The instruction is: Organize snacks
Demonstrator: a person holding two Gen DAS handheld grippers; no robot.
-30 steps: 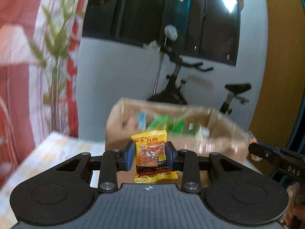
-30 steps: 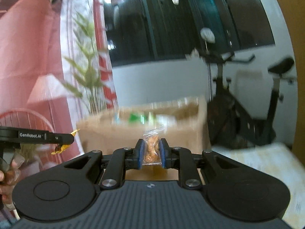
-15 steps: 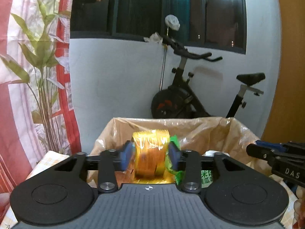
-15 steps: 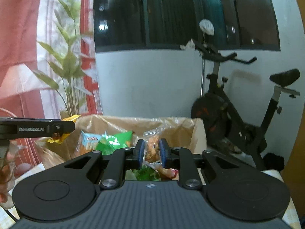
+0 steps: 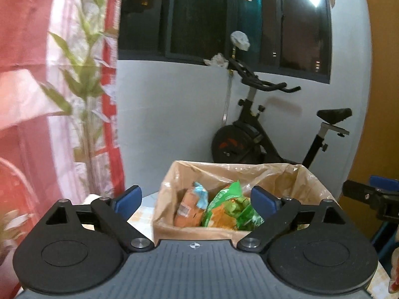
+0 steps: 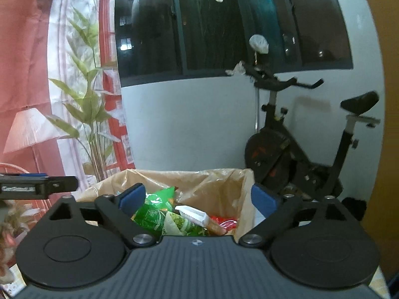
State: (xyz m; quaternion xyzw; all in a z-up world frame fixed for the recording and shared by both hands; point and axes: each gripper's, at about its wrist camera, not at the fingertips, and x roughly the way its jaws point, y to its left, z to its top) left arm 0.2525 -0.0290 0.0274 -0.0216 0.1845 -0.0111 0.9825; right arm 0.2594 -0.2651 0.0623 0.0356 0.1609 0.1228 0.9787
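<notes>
A cardboard box lined with a tan plastic bag (image 5: 306, 182) stands ahead on the table; it also shows in the right wrist view (image 6: 219, 182). Inside lie green snack packets (image 5: 224, 209), an orange packet (image 5: 187, 211), and in the right wrist view green packets (image 6: 154, 211), a white-topped packet (image 6: 197, 215) and a red one (image 6: 227, 223). My left gripper (image 5: 197, 198) is open and empty just before the box. My right gripper (image 6: 198, 198) is open and empty above the box's near edge. Each gripper's tip shows at the other view's edge.
An exercise bike (image 5: 261, 134) stands behind the box against a white wall. A potted bamboo plant (image 6: 87, 114) and red patterned curtain (image 5: 25, 74) are at the left. A wooden panel (image 5: 379, 99) is at the right. The table has a light patterned cloth (image 5: 142, 211).
Both grippers have opened. The yellow packet left my left gripper and the clear packet left my right gripper, both no longer held. Both grippers drew nearer the box.
</notes>
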